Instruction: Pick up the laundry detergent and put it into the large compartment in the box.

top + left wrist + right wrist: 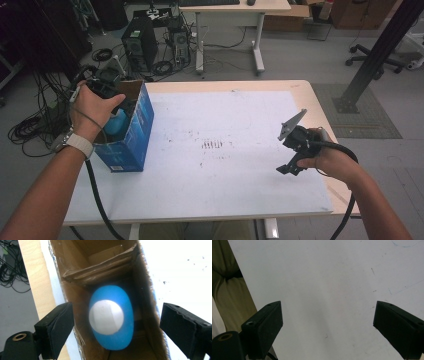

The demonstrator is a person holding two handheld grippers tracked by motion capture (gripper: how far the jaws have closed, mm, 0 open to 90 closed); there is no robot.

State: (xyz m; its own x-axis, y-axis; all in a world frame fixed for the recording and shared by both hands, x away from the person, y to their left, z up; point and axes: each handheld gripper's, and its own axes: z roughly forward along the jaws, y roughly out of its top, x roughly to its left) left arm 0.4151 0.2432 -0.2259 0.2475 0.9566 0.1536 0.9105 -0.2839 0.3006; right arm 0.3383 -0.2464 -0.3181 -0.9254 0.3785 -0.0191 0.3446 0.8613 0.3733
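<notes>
One blue bottle (pixel 111 321), likely light and slick, stands in the carton (pixel 134 135); left hand-held gripper (pixel 113 325) gapes above its white cap (pixel 106 317), the narrowest hold.

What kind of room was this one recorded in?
Most likely an office or lab workspace. Behind the table stand a computer tower amid loose cables on the grey floor, a desk and an office chair.

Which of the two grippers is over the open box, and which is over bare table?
The left gripper hangs over the blue cardboard box, jaws open above the blue bottle inside. The right gripper, also open, has bare white tabletop below it.
</notes>
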